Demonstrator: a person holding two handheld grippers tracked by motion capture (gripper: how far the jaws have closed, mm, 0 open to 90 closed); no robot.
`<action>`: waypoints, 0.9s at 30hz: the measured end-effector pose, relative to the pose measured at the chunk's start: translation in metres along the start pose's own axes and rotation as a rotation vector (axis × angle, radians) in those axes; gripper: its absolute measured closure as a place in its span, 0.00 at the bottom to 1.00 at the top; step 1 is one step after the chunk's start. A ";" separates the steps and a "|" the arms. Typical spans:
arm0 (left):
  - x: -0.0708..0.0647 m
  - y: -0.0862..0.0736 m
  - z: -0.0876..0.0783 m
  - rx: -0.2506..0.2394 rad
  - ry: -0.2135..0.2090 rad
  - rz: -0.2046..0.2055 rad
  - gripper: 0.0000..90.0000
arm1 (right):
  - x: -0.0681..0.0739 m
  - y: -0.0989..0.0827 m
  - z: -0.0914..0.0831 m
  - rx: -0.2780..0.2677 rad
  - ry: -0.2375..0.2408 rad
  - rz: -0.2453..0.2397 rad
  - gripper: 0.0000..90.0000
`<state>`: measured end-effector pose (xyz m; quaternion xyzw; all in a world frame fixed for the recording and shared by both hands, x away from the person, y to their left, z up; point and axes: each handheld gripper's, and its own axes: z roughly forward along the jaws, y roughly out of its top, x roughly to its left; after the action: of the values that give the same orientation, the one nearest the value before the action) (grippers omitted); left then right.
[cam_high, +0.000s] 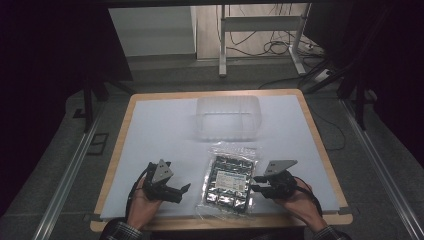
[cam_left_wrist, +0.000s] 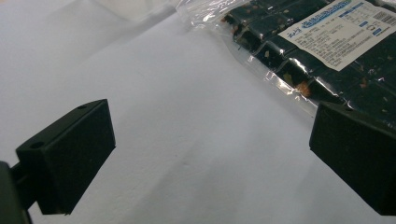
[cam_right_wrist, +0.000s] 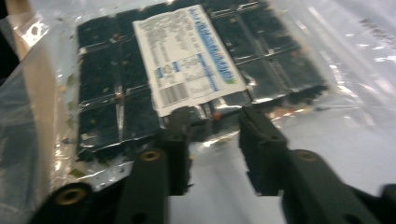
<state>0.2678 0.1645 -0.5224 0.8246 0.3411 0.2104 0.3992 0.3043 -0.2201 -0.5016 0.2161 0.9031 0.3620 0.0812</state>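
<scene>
Right hand-held gripper (cam_right_wrist: 212, 116) at packet (cam_high: 229, 181), lengthwise front-to-back

Plaid cuffs, apparently; black hand-held gripper (cam_high: 184, 189) with grey plate.

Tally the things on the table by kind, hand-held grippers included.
Clear plastic container: 1
Clear bag of dark packets with a printed label: 1
Hand-held grippers: 2, left and right
Total: 4
</scene>
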 end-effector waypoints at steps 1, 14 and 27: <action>0.000 0.000 0.000 0.000 0.000 0.001 0.00 | 0.001 0.000 0.002 0.008 0.022 -0.011 0.82; -0.001 0.000 0.000 0.000 0.006 0.010 0.00 | 0.006 -0.003 0.011 0.060 0.108 -0.041 0.99; -0.001 0.000 0.000 0.002 0.023 0.014 0.00 | 0.012 0.001 0.021 0.073 0.142 -0.054 0.99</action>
<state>0.2673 0.1637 -0.5223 0.8251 0.3400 0.2222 0.3928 0.3007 -0.2012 -0.5158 0.1682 0.9247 0.3411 0.0186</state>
